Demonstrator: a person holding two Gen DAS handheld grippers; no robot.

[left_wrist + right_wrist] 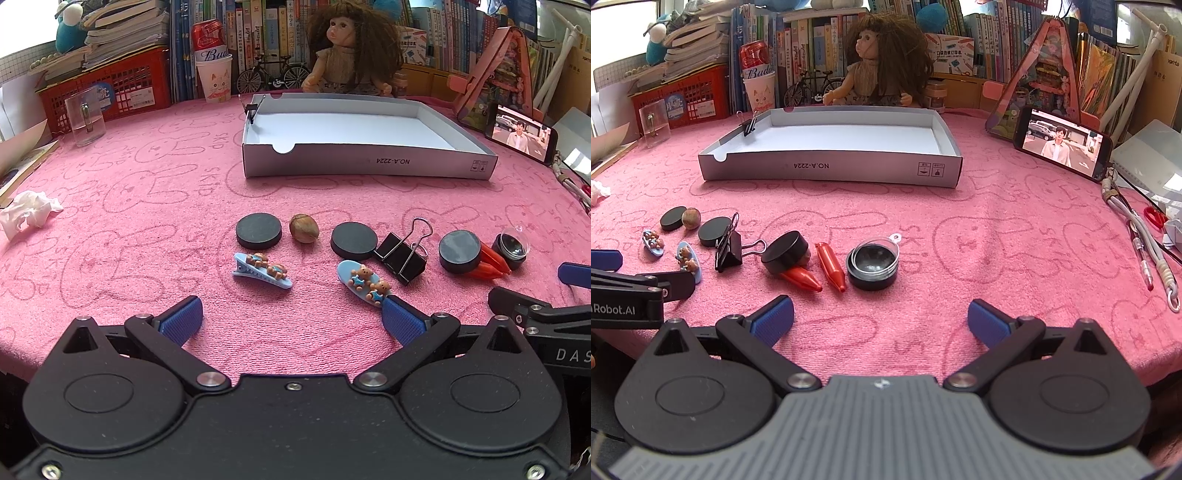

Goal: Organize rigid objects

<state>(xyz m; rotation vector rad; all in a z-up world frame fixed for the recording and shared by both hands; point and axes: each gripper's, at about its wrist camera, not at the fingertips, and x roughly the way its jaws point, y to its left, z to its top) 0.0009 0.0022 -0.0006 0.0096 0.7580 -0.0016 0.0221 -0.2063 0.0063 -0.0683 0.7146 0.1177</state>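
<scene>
While low over pink cloth (129,206), left gripper (291,314) spread wide, grasping nothing, right pad touching near bear hair clip (365,282). Right gripper (881,314) likewise released. Ahead in loose row: black discs (258,230), nut (304,229), binder clip (400,254), red pieces (831,266). Beyond, white tray (365,166), small clip on rim.

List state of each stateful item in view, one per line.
left claw: open, holding nothing
right claw: open, holding nothing
white box: lidless, only a small clip on its left wall
large binder clip: on the cloth, handles splayed
phone: propped up, screen on
glass cup: upright
</scene>
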